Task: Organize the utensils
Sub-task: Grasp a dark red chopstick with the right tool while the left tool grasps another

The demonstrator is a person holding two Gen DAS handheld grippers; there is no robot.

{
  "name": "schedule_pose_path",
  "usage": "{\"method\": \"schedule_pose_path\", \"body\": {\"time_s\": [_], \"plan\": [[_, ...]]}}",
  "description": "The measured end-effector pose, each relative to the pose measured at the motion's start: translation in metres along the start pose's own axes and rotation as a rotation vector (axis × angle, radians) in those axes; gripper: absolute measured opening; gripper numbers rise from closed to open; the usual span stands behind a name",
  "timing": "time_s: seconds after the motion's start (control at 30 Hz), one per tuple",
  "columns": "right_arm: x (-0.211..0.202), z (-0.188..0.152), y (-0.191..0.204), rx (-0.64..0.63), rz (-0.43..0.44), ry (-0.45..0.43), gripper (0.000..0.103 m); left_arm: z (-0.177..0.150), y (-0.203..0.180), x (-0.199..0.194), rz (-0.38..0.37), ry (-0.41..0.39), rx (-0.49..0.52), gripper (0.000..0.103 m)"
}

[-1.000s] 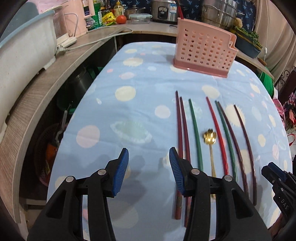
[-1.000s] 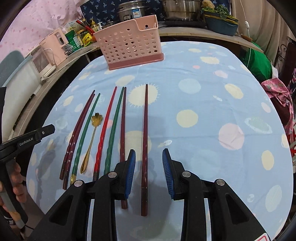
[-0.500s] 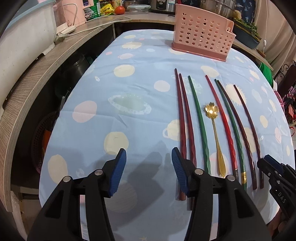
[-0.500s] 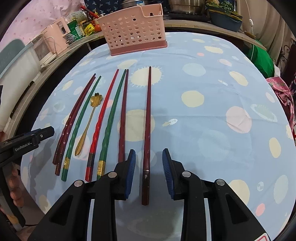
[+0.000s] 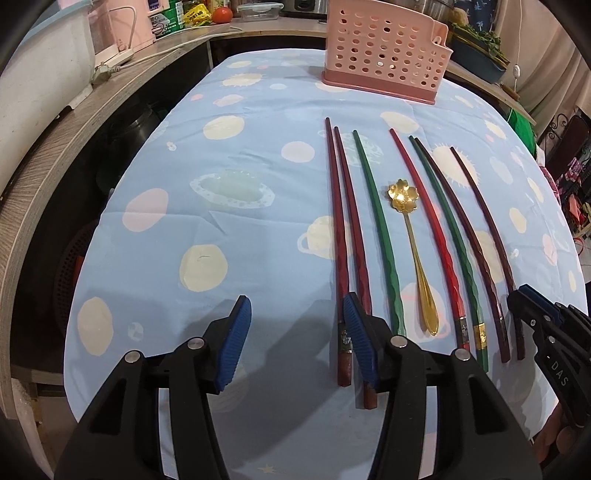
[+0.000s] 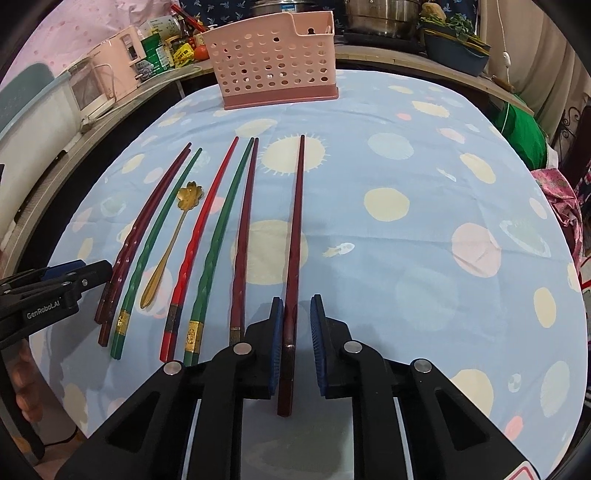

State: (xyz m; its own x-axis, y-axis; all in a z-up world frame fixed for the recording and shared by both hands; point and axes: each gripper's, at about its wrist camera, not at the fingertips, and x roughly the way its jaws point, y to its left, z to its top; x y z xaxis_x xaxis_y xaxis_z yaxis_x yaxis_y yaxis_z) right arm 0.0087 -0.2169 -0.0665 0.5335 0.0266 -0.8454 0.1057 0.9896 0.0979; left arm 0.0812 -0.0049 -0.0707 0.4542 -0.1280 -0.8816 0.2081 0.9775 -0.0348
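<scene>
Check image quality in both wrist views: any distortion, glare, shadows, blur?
Left wrist view: heavy fisheye bending of the chopsticks, dark vignette corners, glare on the gold spoon, gripper shadows on the tablecloth. Right wrist view: same bending, sharp focus, soft shadow under the right gripper.

A blue tablecloth with pale dots and suns covers the table. Along the far left, a wooden counter carries a pink appliance, a white power strip, a tomato and green packets. At the far right stand a steel pot and a blue tub of greens, with a green bundle beyond the table's right edge.
</scene>
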Motion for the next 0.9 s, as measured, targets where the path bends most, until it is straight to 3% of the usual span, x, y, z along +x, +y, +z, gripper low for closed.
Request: {"method": "schedule_pose_path", "body": {"time_s": [0.07, 0.6, 0.9], "plan": [[0.001, 0.0008, -0.0001, -0.001, 0.006, 0.002, 0.008, -0.0004, 0.0001, -0.0001, -0.005, 0.003, -0.001, 0.05], [0.0032, 0.0031, 0.0012, 0.002, 0.013, -0.001, 0.008, -0.0067, -0.0013, 0.0019, -0.034, 0.029, 0.002, 0.046], [0.0046, 0.0048, 0.0011, 0.004, 0.016, 0.0, 0.008, -0.0094, -0.0013, -0.0007, -0.079, 0.046, 0.008, 0.012]]}}
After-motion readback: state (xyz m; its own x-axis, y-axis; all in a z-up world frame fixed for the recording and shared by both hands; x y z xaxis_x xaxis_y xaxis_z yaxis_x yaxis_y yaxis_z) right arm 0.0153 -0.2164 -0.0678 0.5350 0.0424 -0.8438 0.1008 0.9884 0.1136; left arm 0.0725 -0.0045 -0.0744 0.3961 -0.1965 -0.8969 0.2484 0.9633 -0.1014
